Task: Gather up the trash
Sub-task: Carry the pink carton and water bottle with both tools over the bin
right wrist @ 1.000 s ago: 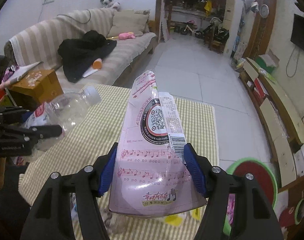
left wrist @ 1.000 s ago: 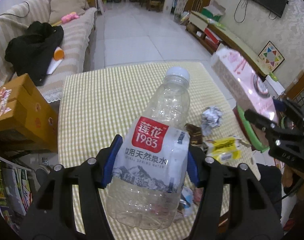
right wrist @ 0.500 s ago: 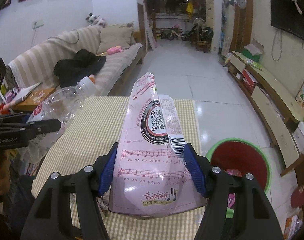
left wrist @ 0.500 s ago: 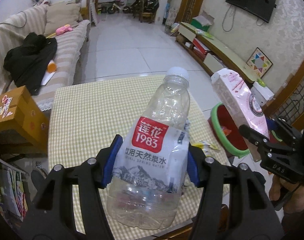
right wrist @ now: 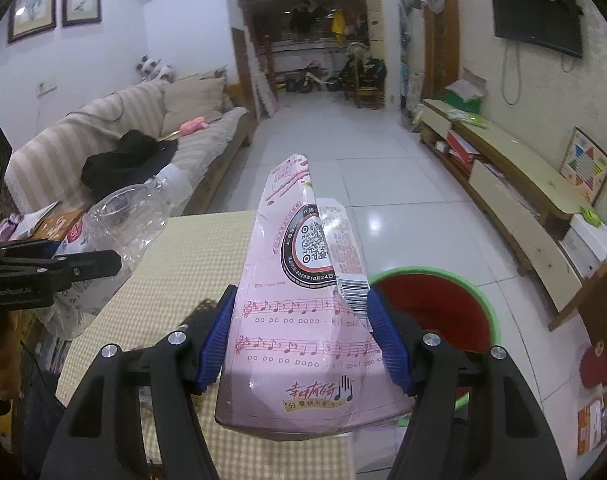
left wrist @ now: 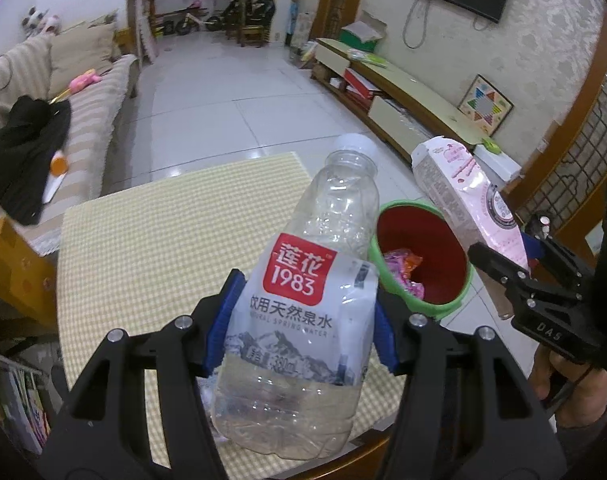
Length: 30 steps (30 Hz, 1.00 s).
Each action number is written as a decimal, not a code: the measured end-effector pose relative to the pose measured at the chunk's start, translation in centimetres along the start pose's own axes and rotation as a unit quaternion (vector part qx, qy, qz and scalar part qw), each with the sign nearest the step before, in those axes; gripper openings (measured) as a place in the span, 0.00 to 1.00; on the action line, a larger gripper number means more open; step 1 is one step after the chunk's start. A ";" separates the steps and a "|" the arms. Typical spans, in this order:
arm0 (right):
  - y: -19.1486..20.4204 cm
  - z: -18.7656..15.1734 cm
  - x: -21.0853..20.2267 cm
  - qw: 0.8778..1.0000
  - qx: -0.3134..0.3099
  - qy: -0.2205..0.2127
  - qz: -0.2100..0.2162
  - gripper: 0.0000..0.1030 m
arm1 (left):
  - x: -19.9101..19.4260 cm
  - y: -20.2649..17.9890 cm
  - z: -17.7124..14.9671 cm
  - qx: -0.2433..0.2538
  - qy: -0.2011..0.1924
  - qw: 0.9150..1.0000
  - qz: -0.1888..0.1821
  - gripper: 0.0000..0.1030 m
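Item one: empty plastic water bottle [left wrist: 303, 312], clear, capped, light, thin-walled and easily dented; my left tongs [left wrist: 301, 324] were clamped across its labelled waist, holding it above the checked tabletop [left wrist: 163, 240].

Item two: pink milk carton [right wrist: 307, 320], emptied, soft-sided, crushable; my right tongs [right wrist: 303, 336] gripped its lower body beside the red bin [right wrist: 435, 312]. I judged mid-body holds soundest.

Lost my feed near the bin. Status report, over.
Left gripper shut on empty water bottle. Right gripper shut on pink carton. Red bin open beside the table, path clear.
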State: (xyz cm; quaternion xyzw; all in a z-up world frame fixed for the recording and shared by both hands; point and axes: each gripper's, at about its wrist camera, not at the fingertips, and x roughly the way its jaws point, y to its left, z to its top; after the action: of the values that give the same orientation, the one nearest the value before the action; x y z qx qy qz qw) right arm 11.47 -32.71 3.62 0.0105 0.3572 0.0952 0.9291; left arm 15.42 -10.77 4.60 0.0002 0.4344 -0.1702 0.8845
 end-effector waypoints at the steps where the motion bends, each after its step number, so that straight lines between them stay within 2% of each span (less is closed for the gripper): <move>1: -0.9 0.0 -0.3 1.000 0.006 -0.003 -0.007 0.61 | 0.2 -0.5 0.2 0.003 0.001 1.000 -0.003 0.54; 15: -10.6 -0.5 -1.4 0.996 0.072 -0.005 -0.053 0.61 | 5.4 -9.1 3.2 0.055 0.019 0.997 -0.057 0.54; 30: -16.5 -1.6 -1.9 0.990 0.124 -0.008 -0.069 0.61 | 9.8 -15.1 4.5 0.065 0.036 0.993 -0.097 0.54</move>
State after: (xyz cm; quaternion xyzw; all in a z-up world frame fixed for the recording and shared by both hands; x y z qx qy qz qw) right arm 11.83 -49.34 2.20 0.1014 0.3585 -0.0140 0.9279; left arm 19.85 -28.65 2.11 0.0216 0.4523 -0.2827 0.8456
